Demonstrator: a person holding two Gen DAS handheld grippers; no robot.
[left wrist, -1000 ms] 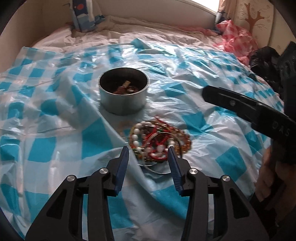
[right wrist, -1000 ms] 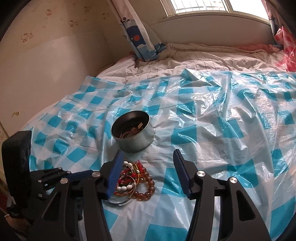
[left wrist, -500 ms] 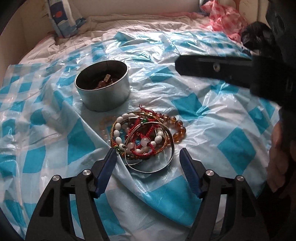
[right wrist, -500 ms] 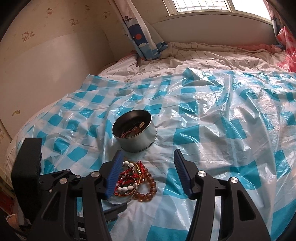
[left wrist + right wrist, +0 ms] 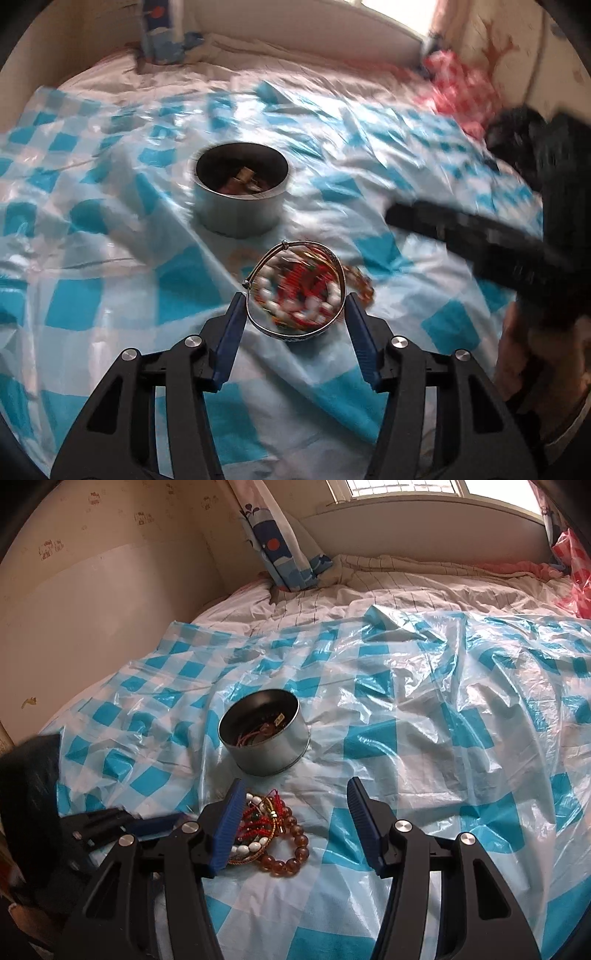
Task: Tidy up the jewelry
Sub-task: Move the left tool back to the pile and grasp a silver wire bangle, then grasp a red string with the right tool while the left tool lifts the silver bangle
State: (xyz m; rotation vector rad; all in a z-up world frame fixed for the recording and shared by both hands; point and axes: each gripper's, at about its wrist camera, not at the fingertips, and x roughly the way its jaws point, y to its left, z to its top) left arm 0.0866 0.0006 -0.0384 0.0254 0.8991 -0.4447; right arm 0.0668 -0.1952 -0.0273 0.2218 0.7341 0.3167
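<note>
left gripper (image 5: pixel 295 314) seemingly pinching one silver bangle (image 5: pixel 295 288); right gripper (image 5: pixel 295 819) spread; one tin (image 5: pixel 264 733).

Just my bedroom at home, lol

I'm at the bed (image 5: pixel 424 590), rumpled sheets, a plastic checked cover (image 5: pixel 443 709), curtain (image 5: pixel 280 542) by the window (image 5: pixel 402 491).

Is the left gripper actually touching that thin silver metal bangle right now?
Touching. In the left wrist view the silver bangle stands tilted up off the blue checked plastic sheet, spanning both blue pads of the left gripper, whose jaws have just closed in.
</note>
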